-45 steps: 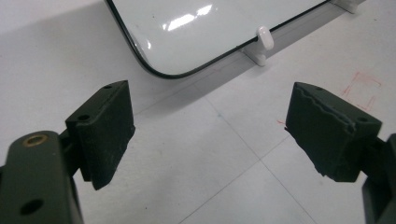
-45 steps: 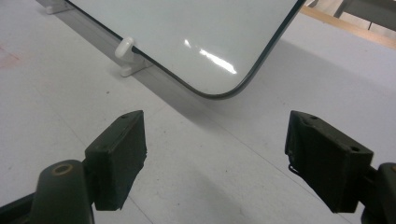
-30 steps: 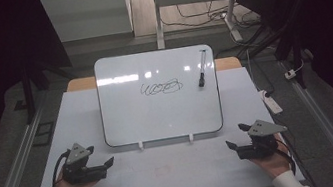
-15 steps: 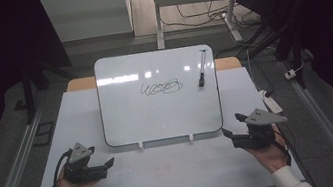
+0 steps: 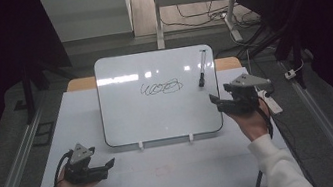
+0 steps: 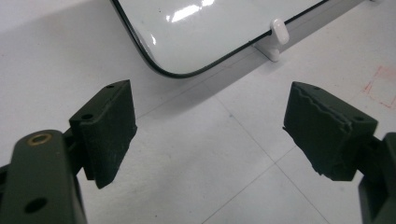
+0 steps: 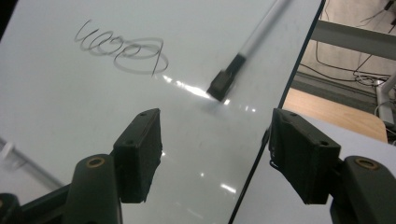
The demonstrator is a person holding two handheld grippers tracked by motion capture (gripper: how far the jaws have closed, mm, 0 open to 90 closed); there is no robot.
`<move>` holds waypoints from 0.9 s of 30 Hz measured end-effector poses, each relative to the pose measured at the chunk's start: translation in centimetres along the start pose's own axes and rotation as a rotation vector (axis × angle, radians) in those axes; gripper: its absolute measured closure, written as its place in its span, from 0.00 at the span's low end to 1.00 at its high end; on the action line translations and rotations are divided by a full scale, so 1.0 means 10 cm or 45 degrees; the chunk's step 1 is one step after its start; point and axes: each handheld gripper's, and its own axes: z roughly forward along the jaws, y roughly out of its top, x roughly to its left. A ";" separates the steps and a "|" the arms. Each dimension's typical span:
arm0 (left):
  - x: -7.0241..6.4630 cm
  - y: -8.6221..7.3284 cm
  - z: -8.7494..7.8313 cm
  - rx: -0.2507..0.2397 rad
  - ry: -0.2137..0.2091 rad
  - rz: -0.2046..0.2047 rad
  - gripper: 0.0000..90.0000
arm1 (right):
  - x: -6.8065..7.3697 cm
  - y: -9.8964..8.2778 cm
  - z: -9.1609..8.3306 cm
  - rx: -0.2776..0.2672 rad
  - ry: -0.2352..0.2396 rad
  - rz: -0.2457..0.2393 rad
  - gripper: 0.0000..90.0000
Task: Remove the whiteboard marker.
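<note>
Marker pen [image 5: 202, 74], a slim stick with a pale barrel and a black cap end, is what the right gripper [image 5: 220, 104] is reaching for. It lies at the upper right of the glossy white rectangular whiteboard [image 5: 127, 115] in the high view, slanted, black end toward the lower edge of the frame, just right of a black scribble [image 5: 161, 88]. In the right gripper view the marker [image 7: 243, 53] sits in the upper middle, blurred, with its dark end pointing down at the gap between the jaws; these stand wide apart and hold nothing.

To do this step well, I judge the hand should line the jaws across the barrel, not along it, come down low enough to straddle it, and close on the pale barrel above the cap, so that it does not roll or skid on the slick board. The board's dark right edge [image 7: 275, 116] runs between the jaws here, so the approach wants a shift further over the board.

The left gripper [image 5: 107, 164] rests at the lower left on the white tabletop [image 5: 177, 173], jaws also spread wide and empty, near the board's rounded corner [image 6: 161, 70] and a small white plastic foot [image 6: 276, 35].
</note>
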 end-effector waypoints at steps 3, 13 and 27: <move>0.01 -0.01 0.00 -0.001 0.001 -0.003 0.20 | -0.04 0.14 0.12 0.012 -0.028 0.017 0.40; 0.00 -0.02 0.01 0.005 0.011 0.009 0.20 | -0.21 0.62 0.55 0.062 -0.112 0.087 0.44; 0.00 -0.03 0.03 0.013 0.016 0.023 0.20 | -0.28 0.87 0.97 0.119 -0.279 0.158 0.61</move>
